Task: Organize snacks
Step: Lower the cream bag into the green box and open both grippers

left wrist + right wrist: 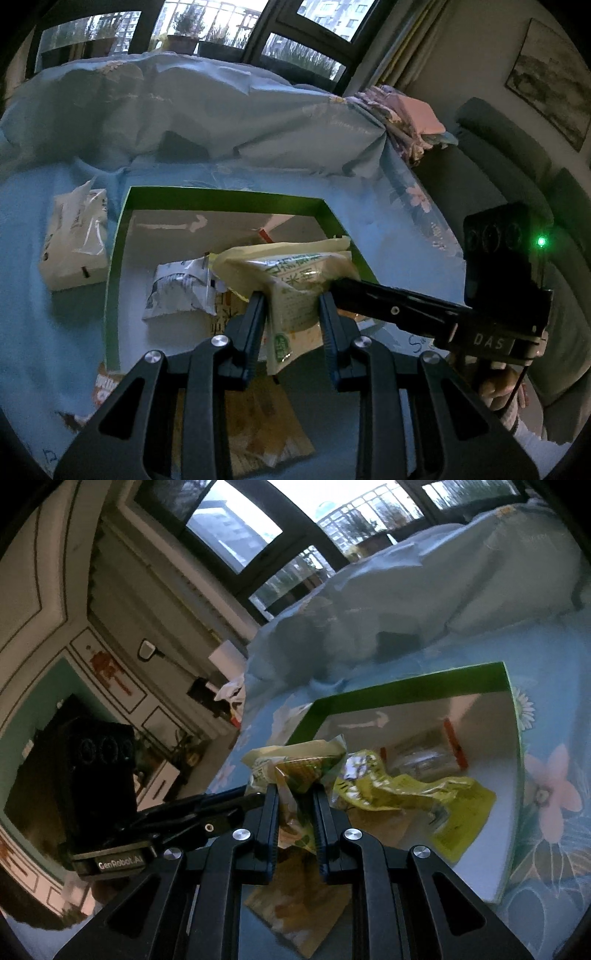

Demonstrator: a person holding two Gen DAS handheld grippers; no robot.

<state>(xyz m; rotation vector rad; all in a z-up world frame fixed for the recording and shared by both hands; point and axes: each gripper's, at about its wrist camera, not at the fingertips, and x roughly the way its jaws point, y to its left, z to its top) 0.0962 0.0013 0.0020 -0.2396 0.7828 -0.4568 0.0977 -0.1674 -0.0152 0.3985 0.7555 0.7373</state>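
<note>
A floral blue sheet (pixel 48 332) carries the green-rimmed box (pixel 221 201). Left gripper (pixel 291 306) and right gripper (pixel 295 801), jaws narrow, each pinch the pale-yellow snack packet (pixel 295 273) above the box's near edge. Carry it fully over the box, lower flat beside the white packet (pixel 181 291), then release both together.

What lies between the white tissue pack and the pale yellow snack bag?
In the left wrist view, the green box wall and a white-and-grey snack packet lie between the tissue pack and the pale yellow snack bag.

We see bare floor at the far end of the green-rimmed cardboard box (pixel 221 197); nearer, a crinkled white snack bag (pixel 181 291) and a yellow-green foil packet (pixel 424 794) crowd it.
</note>
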